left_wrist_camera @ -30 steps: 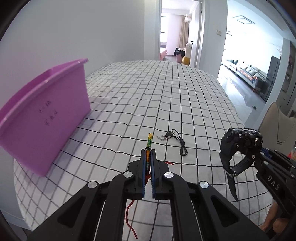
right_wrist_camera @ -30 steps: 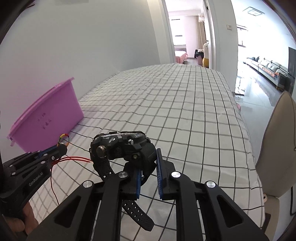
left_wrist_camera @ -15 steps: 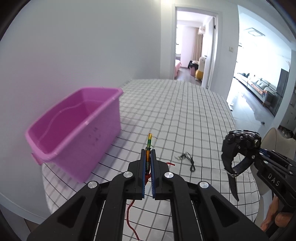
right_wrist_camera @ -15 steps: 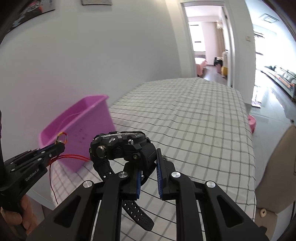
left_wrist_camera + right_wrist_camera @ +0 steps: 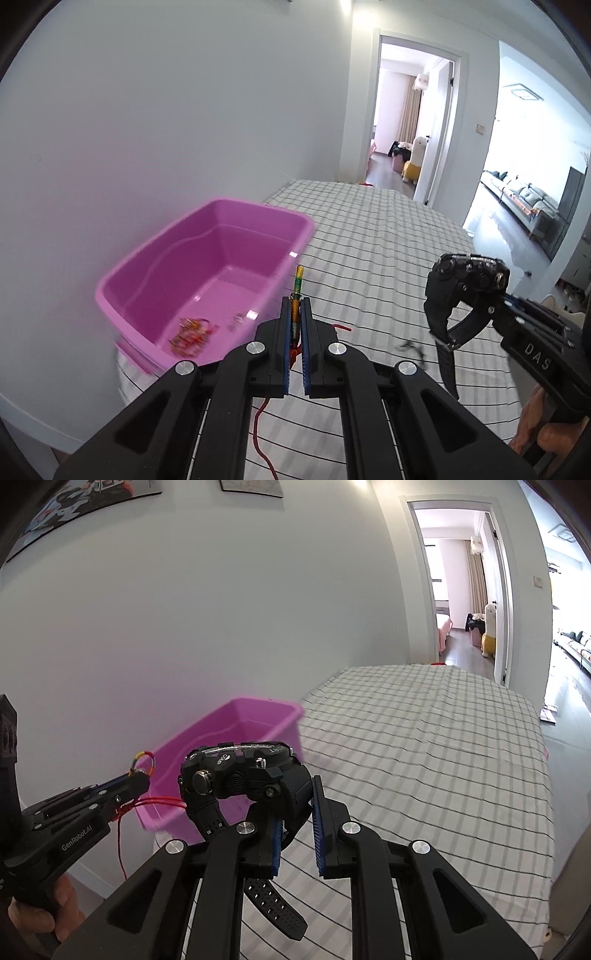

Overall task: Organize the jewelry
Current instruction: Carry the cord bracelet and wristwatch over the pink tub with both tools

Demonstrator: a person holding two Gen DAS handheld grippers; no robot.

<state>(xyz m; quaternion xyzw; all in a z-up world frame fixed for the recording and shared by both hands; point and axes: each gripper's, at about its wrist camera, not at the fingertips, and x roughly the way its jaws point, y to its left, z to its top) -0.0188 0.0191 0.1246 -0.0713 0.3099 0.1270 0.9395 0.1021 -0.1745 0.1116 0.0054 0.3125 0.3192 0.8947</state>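
Observation:
My left gripper (image 5: 295, 308) is shut on a multicoloured ring pendant (image 5: 296, 291) with a red cord (image 5: 263, 424) hanging below; it shows from the side in the right wrist view (image 5: 142, 764). It is raised just right of a pink plastic bin (image 5: 207, 273), which holds a few small pieces of jewelry (image 5: 190, 330). My right gripper (image 5: 297, 812) is shut on a black chunky wristwatch (image 5: 240, 771), gripping its strap; the watch also shows in the left wrist view (image 5: 467, 280). The bin also shows behind the watch in the right wrist view (image 5: 258, 716).
A black-and-white checked cloth (image 5: 388, 258) covers the table. A small black-cord piece of jewelry (image 5: 412, 347) lies on it, blurred. A white wall (image 5: 166, 129) stands behind the bin. A doorway (image 5: 406, 122) is at the far end.
Both grippers have risen and swung left toward the bin. The bin's inside now shows from above. Both grips are unchanged.

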